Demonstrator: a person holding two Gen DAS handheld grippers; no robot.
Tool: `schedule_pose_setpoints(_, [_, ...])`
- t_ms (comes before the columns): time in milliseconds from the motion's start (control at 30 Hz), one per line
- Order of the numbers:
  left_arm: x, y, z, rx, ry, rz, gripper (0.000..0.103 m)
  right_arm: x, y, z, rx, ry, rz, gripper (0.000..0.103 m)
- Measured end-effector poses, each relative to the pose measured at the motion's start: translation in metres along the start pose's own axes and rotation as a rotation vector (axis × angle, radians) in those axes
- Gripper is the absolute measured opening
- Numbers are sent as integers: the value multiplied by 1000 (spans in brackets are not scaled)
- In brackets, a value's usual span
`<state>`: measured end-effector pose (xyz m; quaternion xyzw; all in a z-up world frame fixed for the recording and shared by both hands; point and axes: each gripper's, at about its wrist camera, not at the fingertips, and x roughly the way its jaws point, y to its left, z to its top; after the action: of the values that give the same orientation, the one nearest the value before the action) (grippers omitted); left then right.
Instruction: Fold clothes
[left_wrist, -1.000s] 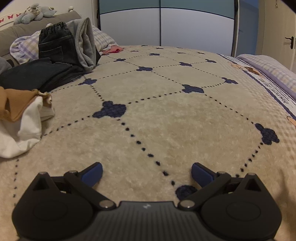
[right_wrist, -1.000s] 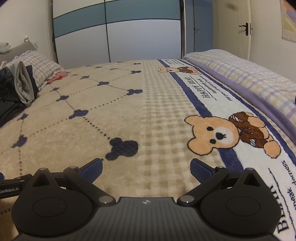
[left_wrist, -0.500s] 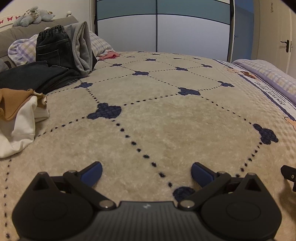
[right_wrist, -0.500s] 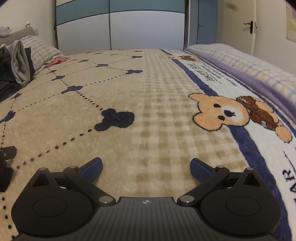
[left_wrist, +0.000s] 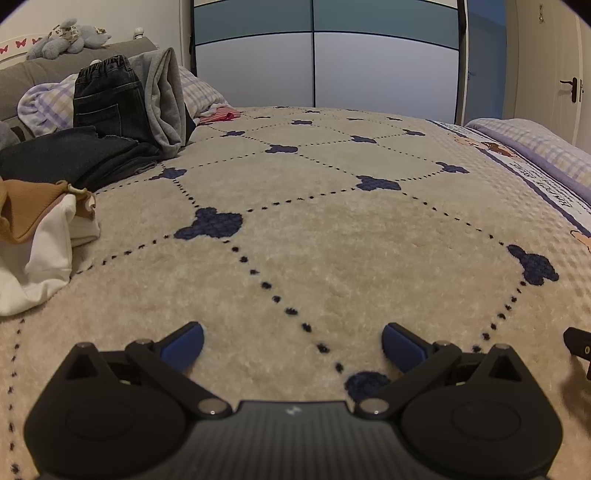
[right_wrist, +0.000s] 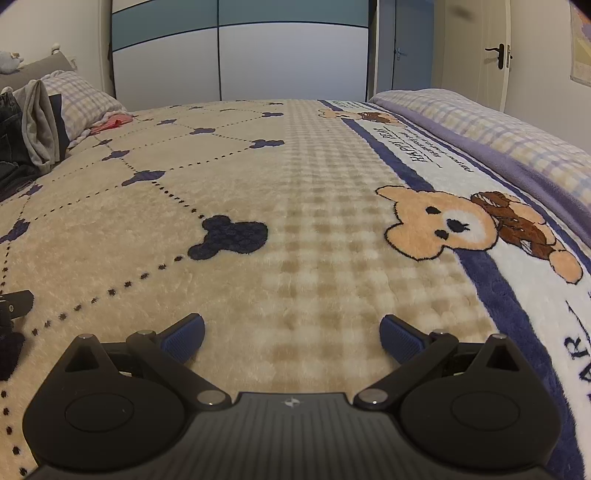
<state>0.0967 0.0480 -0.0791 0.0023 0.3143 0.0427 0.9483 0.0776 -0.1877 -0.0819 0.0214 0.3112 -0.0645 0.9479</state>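
A: In the left wrist view: left gripper (left_wrist: 291, 341) spread wide, pinching nothing, low over the bed (left_wrist: 332, 229). Far left, unfolded clothes (left_wrist: 110, 122) heaped by the headboard; nearer left, a white and tan garment (left_wrist: 40, 243) crumpled, no clear long axis.

B: In the right wrist view: right gripper (right_wrist: 291, 338) likewise spread and bare. Only pile's edge showing far left. Folding apparently not begun.

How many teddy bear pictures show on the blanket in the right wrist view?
2. One large bear picture lies near, right of centre; a second bear picture sits far along the same blue stripe. More may be hidden.
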Motion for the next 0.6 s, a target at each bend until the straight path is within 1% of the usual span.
schedule_pose_setpoints(600, [-1,0,-1,2,-2,2,103,-1,0,0,-6,1,1,103])
